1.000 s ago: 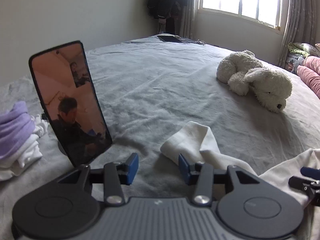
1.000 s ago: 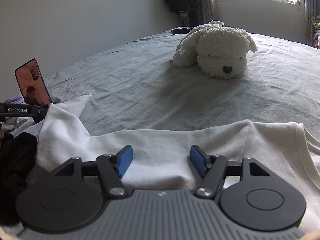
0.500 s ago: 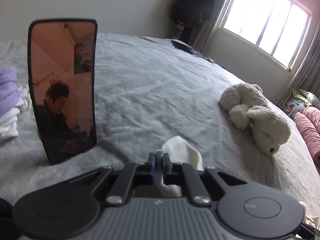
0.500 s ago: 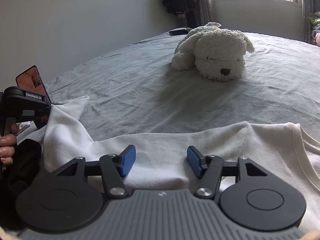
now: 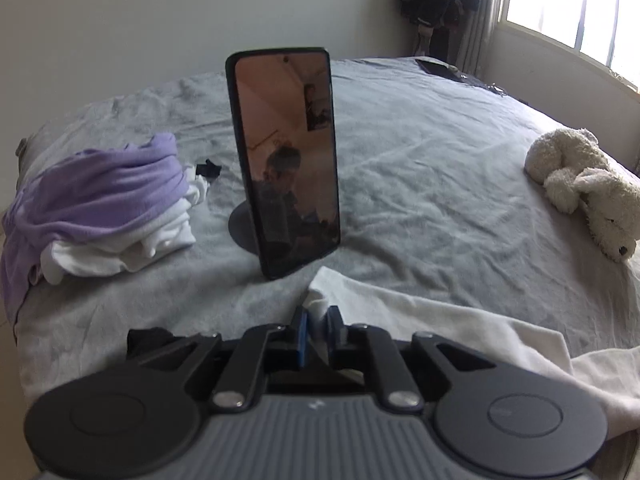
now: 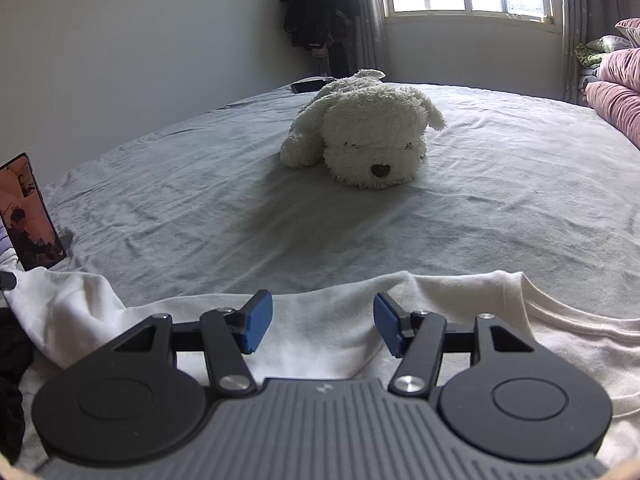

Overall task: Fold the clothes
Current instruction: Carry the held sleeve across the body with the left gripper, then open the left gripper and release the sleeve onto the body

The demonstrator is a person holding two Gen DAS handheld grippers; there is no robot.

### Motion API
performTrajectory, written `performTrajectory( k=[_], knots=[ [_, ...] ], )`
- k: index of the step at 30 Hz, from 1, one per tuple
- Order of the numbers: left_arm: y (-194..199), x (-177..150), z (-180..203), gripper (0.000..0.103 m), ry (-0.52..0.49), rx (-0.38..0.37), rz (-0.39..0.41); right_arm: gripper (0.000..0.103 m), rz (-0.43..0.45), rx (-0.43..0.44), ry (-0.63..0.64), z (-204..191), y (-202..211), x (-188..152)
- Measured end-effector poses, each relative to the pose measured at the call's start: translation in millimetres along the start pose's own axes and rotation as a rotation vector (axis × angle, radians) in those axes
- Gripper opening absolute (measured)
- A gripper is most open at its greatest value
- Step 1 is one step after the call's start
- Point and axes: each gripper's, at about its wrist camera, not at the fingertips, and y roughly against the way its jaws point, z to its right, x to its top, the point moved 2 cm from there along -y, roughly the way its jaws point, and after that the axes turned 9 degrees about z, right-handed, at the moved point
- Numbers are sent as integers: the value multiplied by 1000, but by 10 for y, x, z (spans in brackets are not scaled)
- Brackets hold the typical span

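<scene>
A white T-shirt (image 6: 328,328) lies spread on the grey bed (image 6: 360,232). In the left wrist view my left gripper (image 5: 318,330) is shut on the tip of the white T-shirt's sleeve (image 5: 320,298); the rest of the shirt (image 5: 460,320) trails off to the right. My right gripper (image 6: 318,326) is open and hovers just over the shirt's shoulder area, with the collar (image 6: 560,312) to its right. Its pads (image 6: 256,322) hold nothing.
A phone on a round stand (image 5: 286,160) stands close ahead of the left gripper, also showing at the left of the right wrist view (image 6: 28,216). A purple and white clothes pile (image 5: 100,200) lies left. A white plush dog (image 6: 360,128) lies mid-bed. Pink bedding (image 6: 616,92) lies far right.
My left gripper closed on the sleeve tip and swung left, so the phone now stands straight ahead. The right gripper stayed open over the shirt and barely moved.
</scene>
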Motion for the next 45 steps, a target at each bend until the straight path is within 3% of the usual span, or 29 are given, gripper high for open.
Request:
performTrajectory(
  k=[5,8,11,15,18,19,21,24,25,26,33,37,40,43,45],
  knots=[
    [21,72,27,46,-39,-52,22,61,8,-33,-16,124,-5,0],
    [-97,109,64,48,-74,-95,-4,61,15,-51,0,173,-8,-7],
    [-273,107,13,48,-48,-111,-44,61,16,-68,25,198,-20,-5],
    [-473,78,-31,43,10,-143,-68,61,3,-82,56,186,-77,8],
    [-522,55,-3,31,-3,-121,-45,61,-19,-88,99,138,-162,25],
    [-516,47,10,22,-12,-118,-36,60,-34,-96,136,119,-209,10],
    [-492,27,39,11,-41,-125,-23,53,-64,-112,209,79,-301,-20],
    [-437,4,67,7,-69,-124,2,28,-65,-129,255,36,-299,-37],
    [-416,5,65,6,-66,-121,12,13,-63,-135,267,22,-290,-41],
    [-389,21,60,6,-60,-121,29,11,-54,-143,276,10,-278,-43],
    [-284,126,38,6,-52,-120,145,9,76,-246,254,37,-200,89],
    [-308,112,131,6,-118,-89,170,9,-1,-266,290,28,-406,-13],
    [-389,43,236,7,-201,-43,130,10,-42,-284,334,-17,-482,-48],
    [-394,13,292,16,-256,-13,108,15,-45,-292,355,-40,-460,-45],
    [-294,37,306,42,-278,1,148,31,-33,-293,323,0,-372,-12]
  ],
)
